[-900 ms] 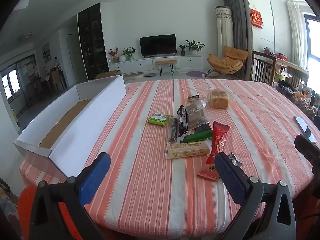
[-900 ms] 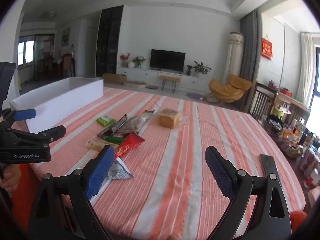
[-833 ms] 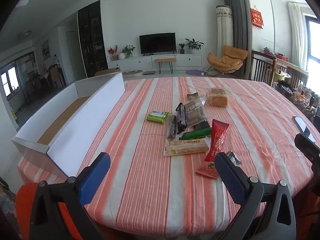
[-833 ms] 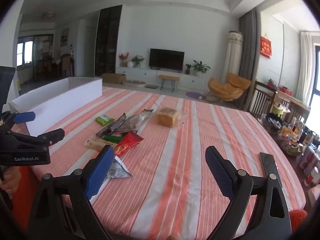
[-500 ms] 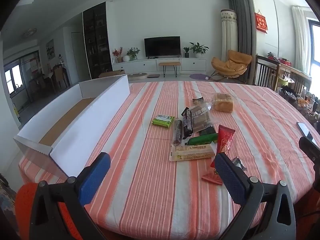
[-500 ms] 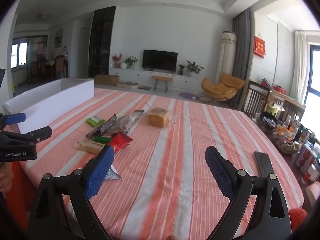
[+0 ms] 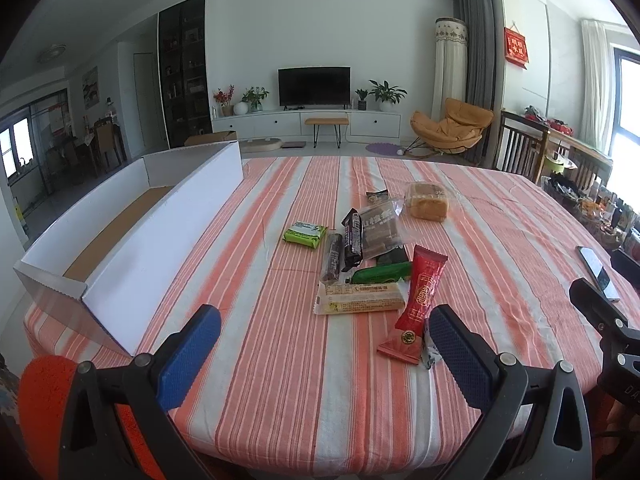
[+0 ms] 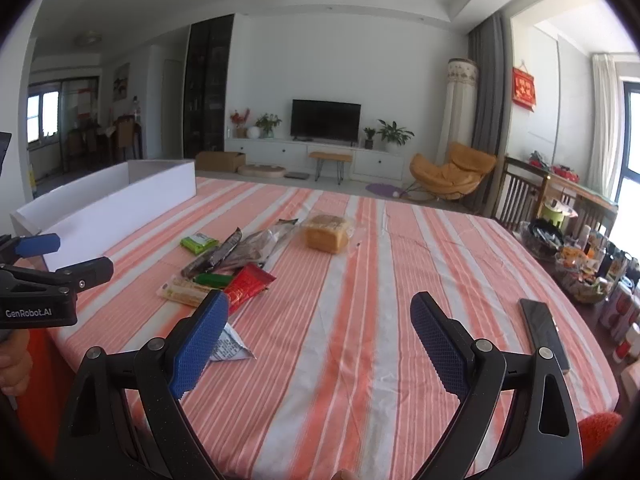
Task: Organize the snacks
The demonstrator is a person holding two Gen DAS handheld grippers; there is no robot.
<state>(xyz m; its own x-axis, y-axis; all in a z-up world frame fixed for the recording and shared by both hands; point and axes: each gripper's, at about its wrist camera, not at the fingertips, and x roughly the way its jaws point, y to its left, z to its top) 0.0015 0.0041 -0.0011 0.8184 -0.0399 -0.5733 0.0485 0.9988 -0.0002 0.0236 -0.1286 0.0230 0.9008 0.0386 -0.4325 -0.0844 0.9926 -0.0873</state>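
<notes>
While both tongs hang spread wide and grasping nothing above the near edge of a round counter (image 7: 280,360) draped in an orange and white striped cloth, the snacks lie loose near the middle of the frame. In the left wrist view, the left tongs (image 7: 324,354) fill the bottom of the frame, blue pads far apart. Just beyond the right pad lies a red snack packet (image 7: 420,300), slanting toward the lower right. Touching its left side is a pale wafer packet (image 7: 358,298), lying crosswise. Above that sits a green stick packet (image 7: 380,273), then two dark bar packets (image 7: 342,248) side by side and a clear bag of dark sweets (image 7: 378,230). A small green packet (image 7: 305,235) lies apart to their left. A wrapped bread loaf (image 7: 426,202) rests farther back, toward the upper right of the group. A crumpled white wrapper (image 8: 228,346) shows in the right wrist view, just behind the left pad of the right tongs (image 8: 320,338). A long white cardboard box (image 7: 132,264), open on top with a brown floor, runs along the left side of the frame. A dark phone (image 8: 544,334) lies at the right edge of the counter. At far left of the right wrist view, a hand (image 8: 14,364) grips the left tongs' handle.
</notes>
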